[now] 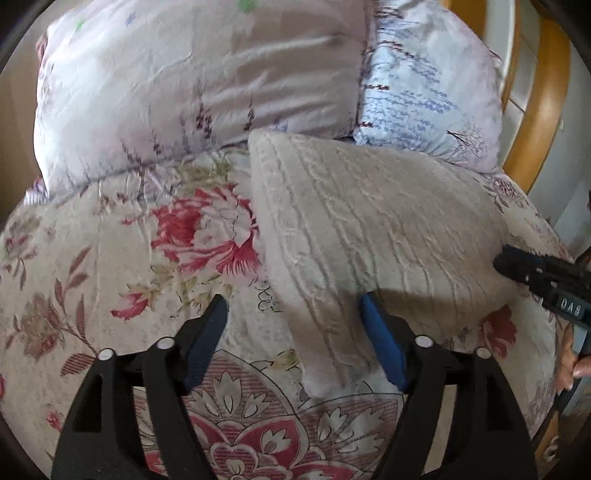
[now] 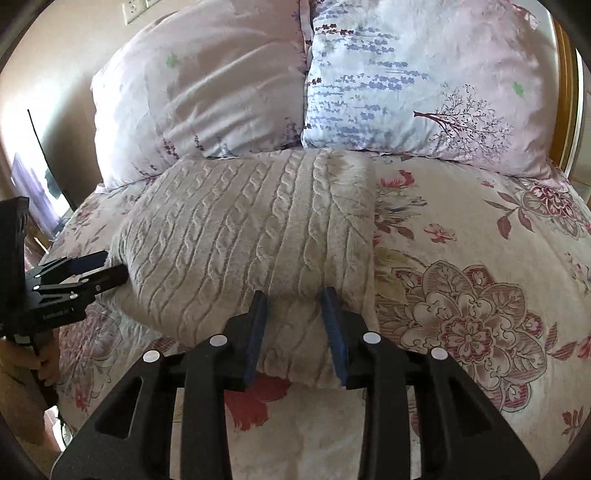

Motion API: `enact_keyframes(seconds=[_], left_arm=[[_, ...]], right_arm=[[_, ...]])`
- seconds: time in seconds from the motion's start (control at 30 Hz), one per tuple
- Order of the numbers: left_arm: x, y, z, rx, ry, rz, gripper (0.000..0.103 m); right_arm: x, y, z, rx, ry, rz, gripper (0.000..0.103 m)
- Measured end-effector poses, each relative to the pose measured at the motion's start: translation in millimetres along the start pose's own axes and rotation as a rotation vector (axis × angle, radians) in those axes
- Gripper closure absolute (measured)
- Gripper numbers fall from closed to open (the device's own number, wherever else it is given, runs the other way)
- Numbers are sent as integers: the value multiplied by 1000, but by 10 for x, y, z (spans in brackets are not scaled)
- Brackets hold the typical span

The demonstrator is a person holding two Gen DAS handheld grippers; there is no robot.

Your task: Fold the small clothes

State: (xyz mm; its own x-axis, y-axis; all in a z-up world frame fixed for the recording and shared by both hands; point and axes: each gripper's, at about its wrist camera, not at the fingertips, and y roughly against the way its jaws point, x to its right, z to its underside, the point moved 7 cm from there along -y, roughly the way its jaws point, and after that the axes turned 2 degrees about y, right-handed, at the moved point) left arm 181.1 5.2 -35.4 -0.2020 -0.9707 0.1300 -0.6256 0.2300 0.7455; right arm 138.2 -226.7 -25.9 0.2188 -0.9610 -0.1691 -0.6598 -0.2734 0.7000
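Observation:
A cream cable-knit garment (image 1: 373,236) lies folded into a thick block on the floral bedspread (image 1: 110,280). My left gripper (image 1: 293,304) is open, its jaws straddling the garment's near left corner. It also shows in the right wrist view (image 2: 110,267) at the garment's left edge. In the right wrist view the garment (image 2: 251,229) fills the middle. My right gripper (image 2: 295,293) is open, its blue pads on either side of the garment's near edge fold. Its tip shows at the right in the left wrist view (image 1: 517,264).
Two pale printed pillows (image 2: 207,88) (image 2: 424,81) lie against the garment's far edge. A wooden bed frame (image 1: 543,107) curves at the right. A wall with a socket (image 2: 133,9) is at the far left. The bedspread (image 2: 480,295) extends right.

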Motion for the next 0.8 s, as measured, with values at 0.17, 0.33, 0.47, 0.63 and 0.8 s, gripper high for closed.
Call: enact_keyframes(seconds=[0.17,0.33,0.47,0.63,0.8], left_arm=[[-48,131,90,7,61,63,22],[-17,299,213,29,68,64,11],[66,354,306,31,60,27,2],[149,252,415,-30,57,4,2],[177,132,479,-76,55,-44,2]], right_arm=[[25,261,-38,67,-50,-20,27],[148,457,-8,96,-67,37,16],[208,452,111,71,-98,93,5],[113,326,309,0,-97,108,1],[19,170,420,-55,-110,89,1]])
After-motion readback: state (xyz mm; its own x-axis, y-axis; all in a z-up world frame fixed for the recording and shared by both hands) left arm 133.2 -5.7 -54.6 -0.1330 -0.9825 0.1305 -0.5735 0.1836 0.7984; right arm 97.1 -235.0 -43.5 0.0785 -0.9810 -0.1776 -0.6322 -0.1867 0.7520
